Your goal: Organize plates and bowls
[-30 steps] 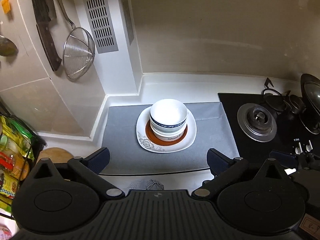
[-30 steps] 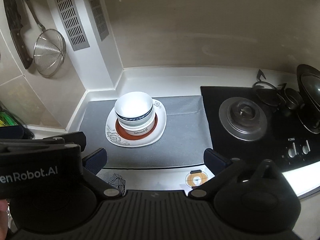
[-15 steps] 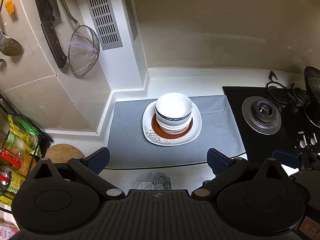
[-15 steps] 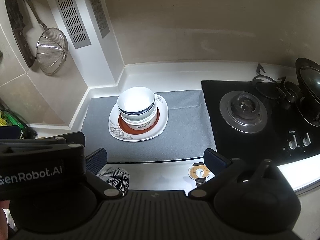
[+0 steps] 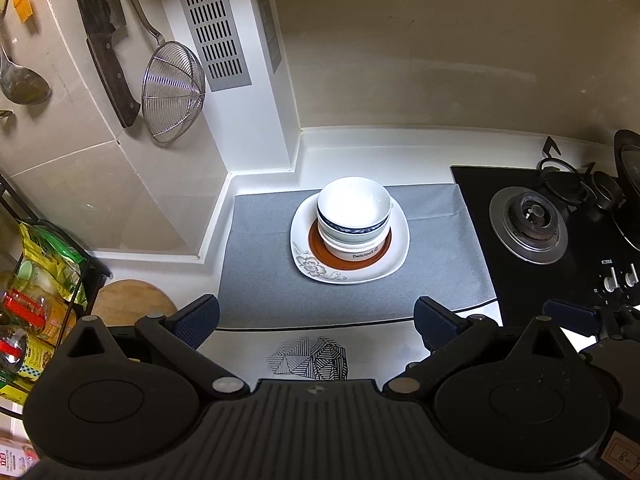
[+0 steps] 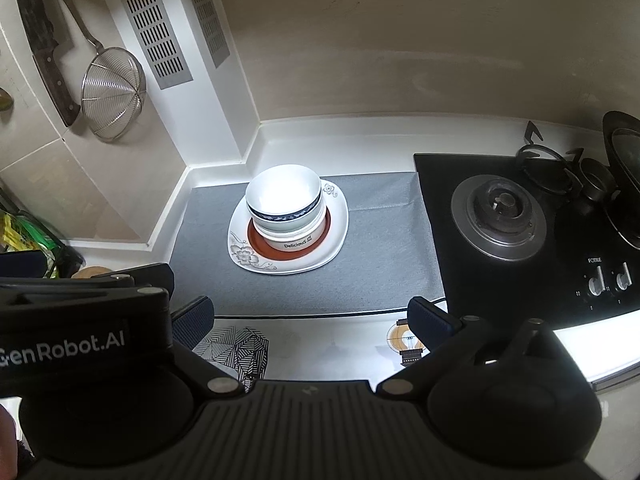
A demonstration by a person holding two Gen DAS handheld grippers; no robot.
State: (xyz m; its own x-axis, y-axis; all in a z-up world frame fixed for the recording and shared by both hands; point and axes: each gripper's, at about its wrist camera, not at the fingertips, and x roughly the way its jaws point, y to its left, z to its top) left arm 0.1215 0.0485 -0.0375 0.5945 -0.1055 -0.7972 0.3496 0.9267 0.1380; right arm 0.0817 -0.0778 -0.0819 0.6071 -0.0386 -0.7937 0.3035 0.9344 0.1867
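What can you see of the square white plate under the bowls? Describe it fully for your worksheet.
The square white plate looks glazed ceramic, with rounded corners, upturned edges and grey flower prints at two corners. It lies flat on the grey mat. A reddish-brown round plate sits on its middle, bearing the stacked bowls. Neither gripper touches it.

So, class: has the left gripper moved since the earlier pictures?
Yes. In the left wrist view the left gripper has drawn back from the bowl stack: the grey mat sits farther away, and the patterned sticker shows fully.
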